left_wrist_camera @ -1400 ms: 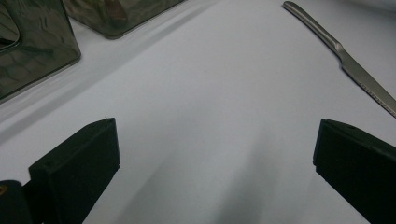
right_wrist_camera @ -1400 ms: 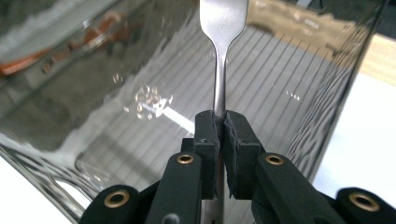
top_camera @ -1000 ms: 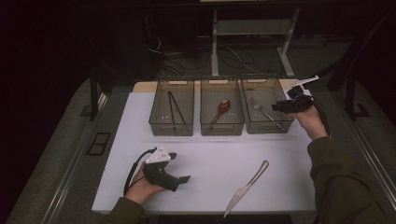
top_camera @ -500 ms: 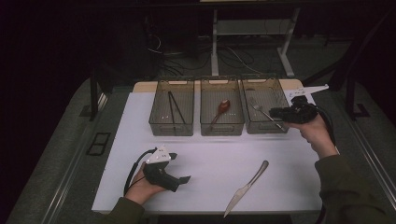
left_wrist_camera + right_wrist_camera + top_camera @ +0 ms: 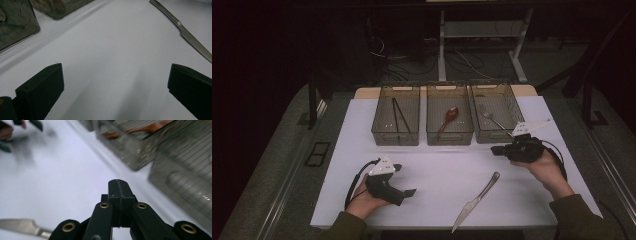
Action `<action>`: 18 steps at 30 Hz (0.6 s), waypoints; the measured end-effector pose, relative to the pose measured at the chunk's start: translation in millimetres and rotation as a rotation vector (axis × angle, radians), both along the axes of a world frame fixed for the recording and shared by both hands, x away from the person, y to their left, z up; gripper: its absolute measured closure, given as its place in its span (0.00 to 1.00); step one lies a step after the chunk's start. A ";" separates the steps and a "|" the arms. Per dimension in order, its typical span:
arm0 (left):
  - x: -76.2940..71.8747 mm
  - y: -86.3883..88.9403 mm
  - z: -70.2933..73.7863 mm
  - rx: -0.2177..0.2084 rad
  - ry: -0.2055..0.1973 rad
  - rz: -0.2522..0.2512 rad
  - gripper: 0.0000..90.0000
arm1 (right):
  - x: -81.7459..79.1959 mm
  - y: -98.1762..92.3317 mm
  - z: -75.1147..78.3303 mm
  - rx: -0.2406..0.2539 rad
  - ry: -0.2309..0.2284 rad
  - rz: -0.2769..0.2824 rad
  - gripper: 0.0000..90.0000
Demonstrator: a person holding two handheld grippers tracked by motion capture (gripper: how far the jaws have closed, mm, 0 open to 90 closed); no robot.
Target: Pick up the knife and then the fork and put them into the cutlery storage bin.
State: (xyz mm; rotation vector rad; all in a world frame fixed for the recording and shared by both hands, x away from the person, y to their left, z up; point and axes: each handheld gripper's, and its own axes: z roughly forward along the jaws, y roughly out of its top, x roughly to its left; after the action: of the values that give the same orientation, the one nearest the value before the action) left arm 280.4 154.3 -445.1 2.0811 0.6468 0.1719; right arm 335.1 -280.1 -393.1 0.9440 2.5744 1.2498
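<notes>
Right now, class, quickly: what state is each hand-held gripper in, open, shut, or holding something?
Left black two-jaw gripper: open, jaws wide apart over the white table, holding nothing.
Right black two-jaw gripper: shut, jaws pressed together, nothing between them.

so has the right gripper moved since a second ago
Yes. The right gripper has come back toward the person, from above the right basket to the table in front of it.

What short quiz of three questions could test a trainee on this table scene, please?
1. True or false: the knife lies inside a bin.
2. The right gripper has its jaws: A open, B shut, C on the knife.
3. Fill in: the middle bin holds a ____.

Key: 1 false, it lies on the white table. 2 B. 3 spoon.
</notes>
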 end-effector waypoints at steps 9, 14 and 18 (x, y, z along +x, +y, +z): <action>-1.3 -0.3 0.1 0.007 0.000 -0.001 0.00 | -37.1 20.4 -18.7 -0.047 0.045 0.111 0.99; -1.7 -0.5 0.4 0.009 -0.002 -0.004 0.00 | -54.2 33.2 -27.6 -0.057 0.051 0.171 0.99; -1.7 -0.5 0.5 0.009 -0.002 -0.004 0.00 | -65.0 40.5 -34.1 -0.074 0.069 0.210 0.99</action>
State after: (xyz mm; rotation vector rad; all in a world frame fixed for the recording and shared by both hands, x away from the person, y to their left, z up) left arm 278.7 153.8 -444.7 2.0904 0.6411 0.1747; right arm 270.0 -239.6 -427.2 0.7307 2.8134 1.1787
